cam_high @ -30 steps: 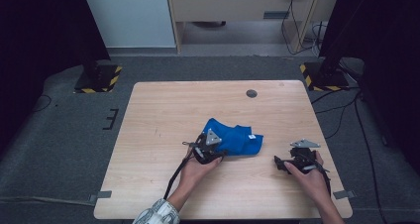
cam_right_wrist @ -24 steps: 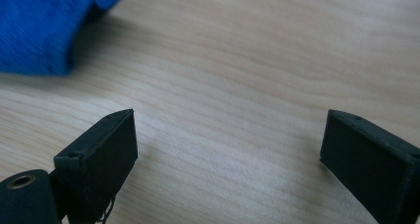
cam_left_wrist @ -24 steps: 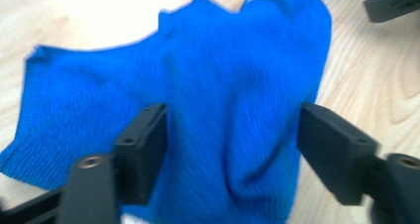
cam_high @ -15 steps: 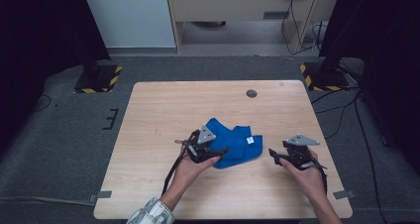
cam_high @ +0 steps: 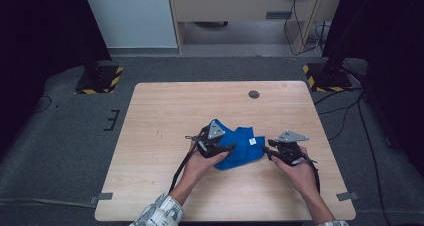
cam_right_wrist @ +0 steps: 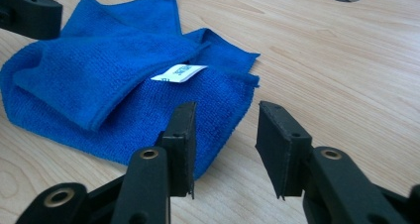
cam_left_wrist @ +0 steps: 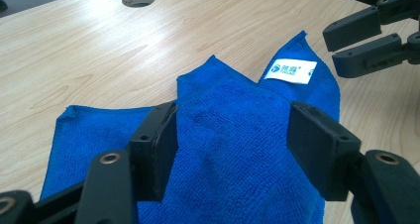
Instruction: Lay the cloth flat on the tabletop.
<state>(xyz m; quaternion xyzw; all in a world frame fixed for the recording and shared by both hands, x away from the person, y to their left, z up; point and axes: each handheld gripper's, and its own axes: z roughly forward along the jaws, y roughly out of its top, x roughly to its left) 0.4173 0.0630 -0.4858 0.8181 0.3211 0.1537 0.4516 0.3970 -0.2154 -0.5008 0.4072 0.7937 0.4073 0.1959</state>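
Now, left hand-held gripper over the folded blue cloth, jaws parted astride a raised fold without pinching, having just narrowed slightly, right hand-held gripper just off the cloth's labelled corner, jaws apart on nothing, just been closing, cloth lying on the table near its front edge.

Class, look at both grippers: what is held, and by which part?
Nothing is held. The left gripper straddles the blue cloth with open jaws; the right gripper is open beside it.

surface: wooden table | on it: folded blue cloth
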